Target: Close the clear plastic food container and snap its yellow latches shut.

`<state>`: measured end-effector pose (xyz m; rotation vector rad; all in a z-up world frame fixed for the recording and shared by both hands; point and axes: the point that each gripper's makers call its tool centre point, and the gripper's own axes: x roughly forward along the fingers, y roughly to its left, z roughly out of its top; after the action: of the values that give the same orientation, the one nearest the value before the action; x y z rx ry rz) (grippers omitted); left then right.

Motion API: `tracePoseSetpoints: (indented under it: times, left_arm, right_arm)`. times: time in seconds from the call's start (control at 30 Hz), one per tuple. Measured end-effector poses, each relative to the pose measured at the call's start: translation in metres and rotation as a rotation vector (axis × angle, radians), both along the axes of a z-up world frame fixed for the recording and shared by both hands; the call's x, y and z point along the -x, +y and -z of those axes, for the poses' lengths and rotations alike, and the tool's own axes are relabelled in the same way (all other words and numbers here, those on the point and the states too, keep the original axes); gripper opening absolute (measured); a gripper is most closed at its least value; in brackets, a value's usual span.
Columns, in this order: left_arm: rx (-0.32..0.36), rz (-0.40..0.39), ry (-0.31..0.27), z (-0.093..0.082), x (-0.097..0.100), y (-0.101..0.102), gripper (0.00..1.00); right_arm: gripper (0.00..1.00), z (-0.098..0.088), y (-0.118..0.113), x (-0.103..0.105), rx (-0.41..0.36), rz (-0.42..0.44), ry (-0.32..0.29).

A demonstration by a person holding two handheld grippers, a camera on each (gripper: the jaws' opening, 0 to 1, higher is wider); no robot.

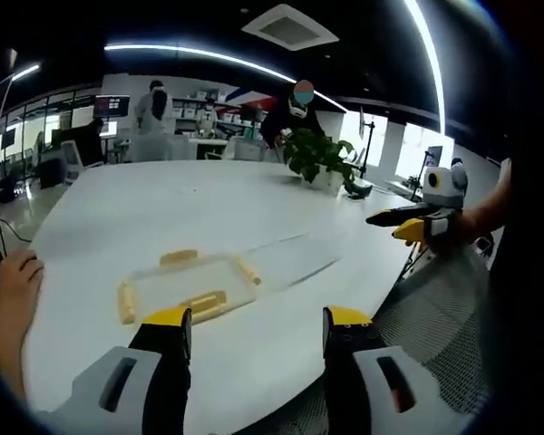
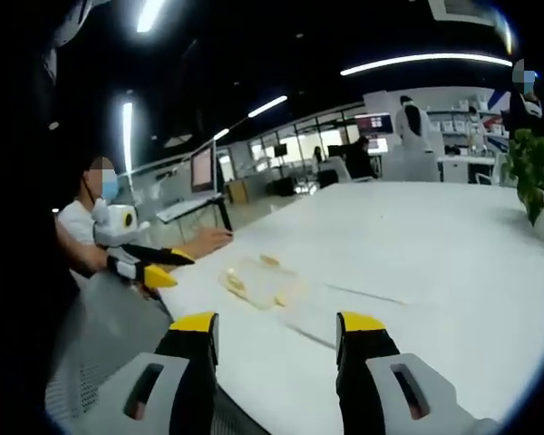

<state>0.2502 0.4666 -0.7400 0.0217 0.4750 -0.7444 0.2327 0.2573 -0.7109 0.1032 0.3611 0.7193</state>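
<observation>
The clear box [image 1: 189,286] with yellow clips [image 1: 203,302] sits near the white table's [image 1: 145,208] front edge, maybe uncovered. The left tool [image 1: 257,331] and right tool [image 2: 276,335] both gape wide, holding nothing.

the white tabletop [image 1: 145,217] lies broadly bare around the clear container [image 1: 189,286] near its front edge. a potted plant [image 1: 322,159] stands at the far edge, well apart. a person's hand [image 1: 16,281] rests on the tabletop beside the container.
</observation>
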Motion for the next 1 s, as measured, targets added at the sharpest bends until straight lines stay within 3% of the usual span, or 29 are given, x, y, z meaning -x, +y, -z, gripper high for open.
tracePoseSetpoints:
  times: [0.37,0.63,0.73,0.83,1.0]
  left_arm:
    - [-0.041,0.025,0.015,0.007,0.002,-0.002,0.55]
    - [-0.03,0.019,0.015,0.004,0.001,0.0,0.58]
    - [-0.01,0.024,-0.001,-0.005,0.001,-0.003,0.64]
    - [0.003,0.013,-0.027,-0.018,-0.004,-0.003,0.68]
    - [0.01,0.009,-0.087,-0.036,-0.013,-0.004,0.73]
  right_arm:
    - [0.5,0.004,0.006,0.002,0.009,-0.024,0.003]
    - [0.5,-0.002,0.0,-0.001,0.002,-0.003,-0.004]
    - [0.5,-0.016,0.0,-0.006,-0.02,0.006,-0.019]
    - [0.51,-0.039,-0.004,-0.019,-0.122,0.075,-0.036]
    - [0.56,-0.052,-0.003,-0.017,-0.115,0.061,-0.082]
